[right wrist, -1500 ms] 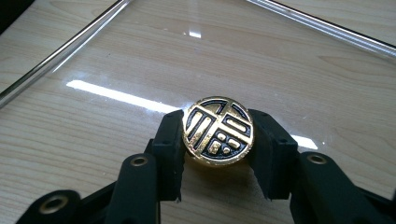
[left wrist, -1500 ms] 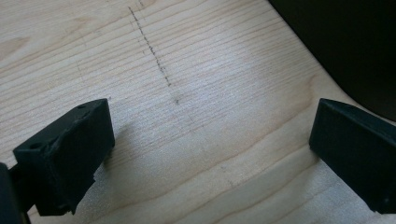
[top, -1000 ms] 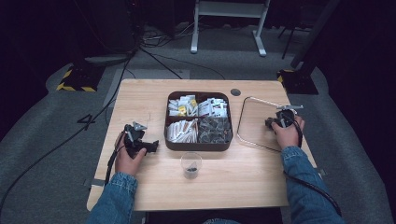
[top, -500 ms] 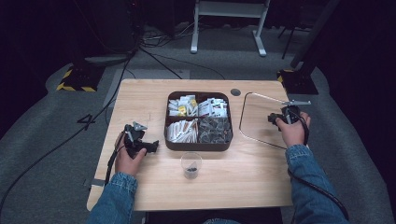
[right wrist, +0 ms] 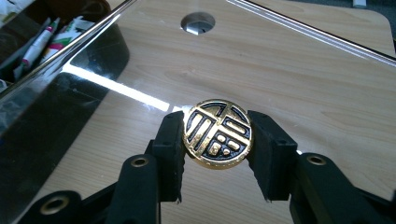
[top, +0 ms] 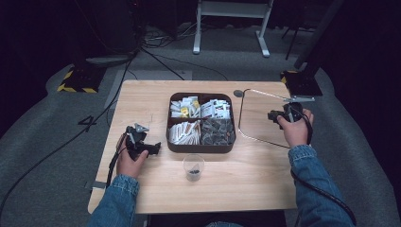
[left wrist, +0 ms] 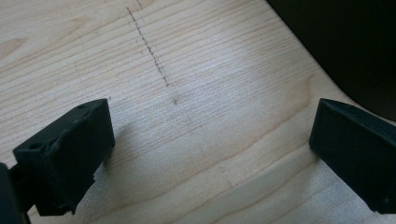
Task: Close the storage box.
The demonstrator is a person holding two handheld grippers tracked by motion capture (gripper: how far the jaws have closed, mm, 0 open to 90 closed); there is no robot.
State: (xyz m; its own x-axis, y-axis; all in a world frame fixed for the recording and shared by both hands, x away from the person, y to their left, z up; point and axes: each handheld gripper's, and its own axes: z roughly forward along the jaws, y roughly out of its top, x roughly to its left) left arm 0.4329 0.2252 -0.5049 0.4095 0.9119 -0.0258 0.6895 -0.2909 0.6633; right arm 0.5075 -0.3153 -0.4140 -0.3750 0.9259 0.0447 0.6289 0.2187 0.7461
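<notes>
My right gripper (right wrist: 217, 135) is shut on a round gold-and-black knob (right wrist: 217, 132), one jaw pressing on each side. The knob belongs to a clear square lid (right wrist: 88, 77), which hangs tilted above the wooden table (top: 236, 184). In the high view the lid (top: 259, 118) is right of the brown four-part tray (top: 201, 149), with my right gripper (top: 277, 116) at its right edge. My left gripper (top: 154, 149) rests on the table left of the tray. Its jaws (left wrist: 210, 144) stand wide open over bare wood.
The tray holds sachets and packets in its four compartments. A small clear cup (top: 193, 166) with something dark in it stands in front of the tray. A round cable hole (top: 238, 93) lies behind the lid. Dark floor and cables surround the table.
My right hand has risen with the knob, so the lid has come up off the table and tilted. The left hand has stayed still.
</notes>
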